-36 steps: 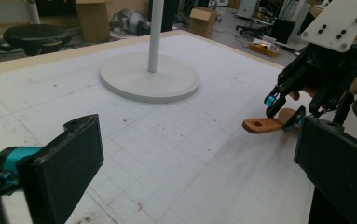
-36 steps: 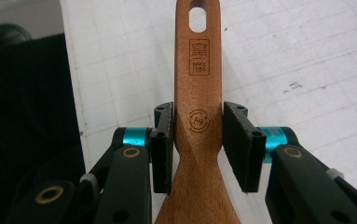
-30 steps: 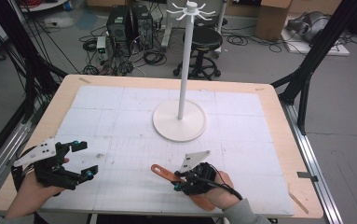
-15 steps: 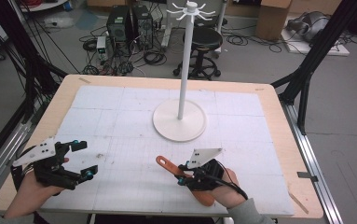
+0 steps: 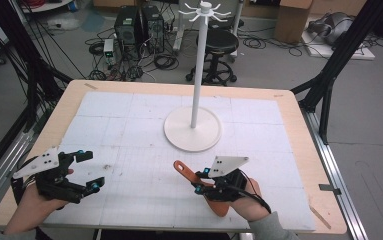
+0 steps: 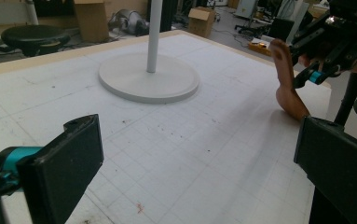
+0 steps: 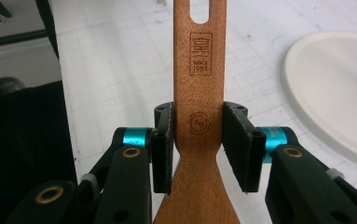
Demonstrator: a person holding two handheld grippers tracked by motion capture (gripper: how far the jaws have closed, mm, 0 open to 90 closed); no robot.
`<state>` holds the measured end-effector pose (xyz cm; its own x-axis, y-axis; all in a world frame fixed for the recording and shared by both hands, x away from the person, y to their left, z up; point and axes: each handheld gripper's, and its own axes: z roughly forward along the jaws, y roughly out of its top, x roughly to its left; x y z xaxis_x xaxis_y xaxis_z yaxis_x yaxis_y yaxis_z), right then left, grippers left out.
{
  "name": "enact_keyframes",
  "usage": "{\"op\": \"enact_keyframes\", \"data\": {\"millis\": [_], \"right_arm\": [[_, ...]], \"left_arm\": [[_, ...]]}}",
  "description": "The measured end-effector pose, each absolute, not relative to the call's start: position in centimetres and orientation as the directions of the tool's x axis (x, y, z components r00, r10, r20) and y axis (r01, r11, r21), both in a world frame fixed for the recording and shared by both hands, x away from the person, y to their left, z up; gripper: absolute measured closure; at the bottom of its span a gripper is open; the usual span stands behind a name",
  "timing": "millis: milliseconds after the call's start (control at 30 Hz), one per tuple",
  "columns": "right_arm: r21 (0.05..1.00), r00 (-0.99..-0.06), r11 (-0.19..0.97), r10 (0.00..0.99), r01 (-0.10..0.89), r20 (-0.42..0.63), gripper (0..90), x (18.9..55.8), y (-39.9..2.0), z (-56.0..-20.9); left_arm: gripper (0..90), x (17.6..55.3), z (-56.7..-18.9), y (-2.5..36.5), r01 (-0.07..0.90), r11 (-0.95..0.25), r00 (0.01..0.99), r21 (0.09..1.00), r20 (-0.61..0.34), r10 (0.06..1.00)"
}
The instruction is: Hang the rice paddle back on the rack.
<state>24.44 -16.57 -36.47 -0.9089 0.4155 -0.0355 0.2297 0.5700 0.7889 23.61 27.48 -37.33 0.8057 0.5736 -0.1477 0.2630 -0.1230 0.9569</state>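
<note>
- The right gripper (image 5: 201,181) is clamped on the handle of a wooden spatula (image 7: 199,93), both pads pressing the narrow neck just above where the blade flares out. In the high view the spatula (image 5: 191,176) sits at the near right part of the table (image 5: 299,145), its slotted handle end pointing away from the person and toward the white stand (image 5: 194,131).
- The grip sits on a taper, so the smooth wood could slide lengthwise between the pads if the hand tilts or jolts.
- The slot at the handle end looks meant for one of the hooks (image 5: 205,8) at the top of the stand; those hooks are small and high, so a slight misalignment would bump the pole and rock the stand.
- Whether the blade touches the table is hard to tell from the left gripper view (image 6: 290,98); if it drags, the spatula could twist in the grip.
- The left gripper (image 5: 85,171) hangs with its jaws wide apart and nothing between them, well apart from the stand, too far to steady the base.
</note>
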Motion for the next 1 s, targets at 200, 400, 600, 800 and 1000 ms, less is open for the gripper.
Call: {"op": "enact_keyframes", "data": {"millis": [200,400,600,800,1000], "right_arm": [[0.821,-0.902,0.529,0.431,0.214,-0.042,64.2,24.4,-17.5,-35.4],[0.856,-0.895,0.476,0.446,0.203,-0.036,64.2,24.2,-18.5,-34.6],[0.874,-0.892,0.448,0.45,0.187,-0.039,64.2,24.2,-19.1,-34.1],[0.891,-0.891,0.416,0.454,0.18,-0.032,64.2,24.2,-19.5,-33.8],[0.9,-0.895,0.402,0.445,0.167,-0.033,64.2,24.2,-19.8,-33.5]], "left_arm": [[1.8,23.6,-37.4,27.5,0.265,-0.123,0.805,0.956,-0.149,0.575],[1.8,23.6,-37.4,27.5,0.266,-0.124,0.803,0.956,-0.149,0.577],[1.8,23.6,-37.4,27.5,0.266,-0.126,0.803,0.956,-0.147,0.577],[1.8,23.5,-37.4,27.6,0.264,-0.125,0.803,0.956,-0.146,0.578],[1.8,23.3,-37.1,27.9,0.256,-0.117,0.8,0.96,-0.142,0.583]]}}
